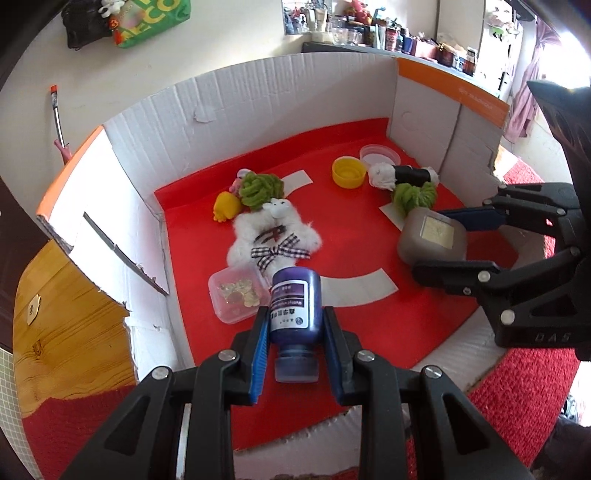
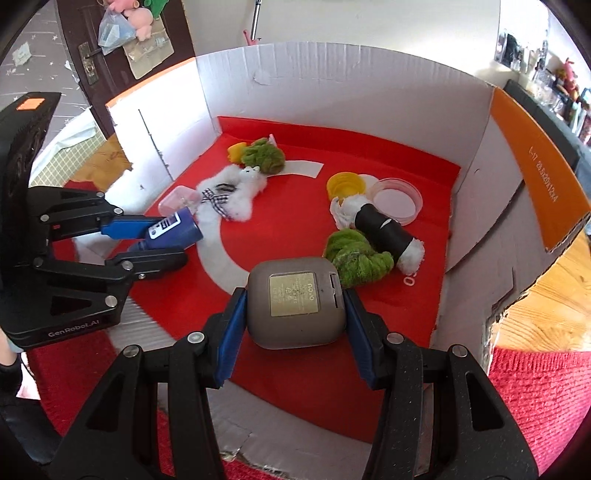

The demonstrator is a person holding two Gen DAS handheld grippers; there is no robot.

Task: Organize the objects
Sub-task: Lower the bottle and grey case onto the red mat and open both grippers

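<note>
The jaws of the left gripper (image 1: 295,325) clamped a purple bottle (image 1: 294,306) at lower centre; those of the right gripper (image 2: 293,314) held a grey case (image 2: 297,308) marked "novo". Both hung over the red mat (image 1: 354,258) lining a white cardboard box (image 1: 258,99) with orange-edged flaps. "GenRobot.AI" showed at lower left; a cluttered shelf (image 1: 388,33) filled the upper right.

bottle (image 1: 293,302): glossy plastic | box wall (image 1: 258,103): matt corrugated cardboard | toy (image 1: 273,236): fluffy
</note>
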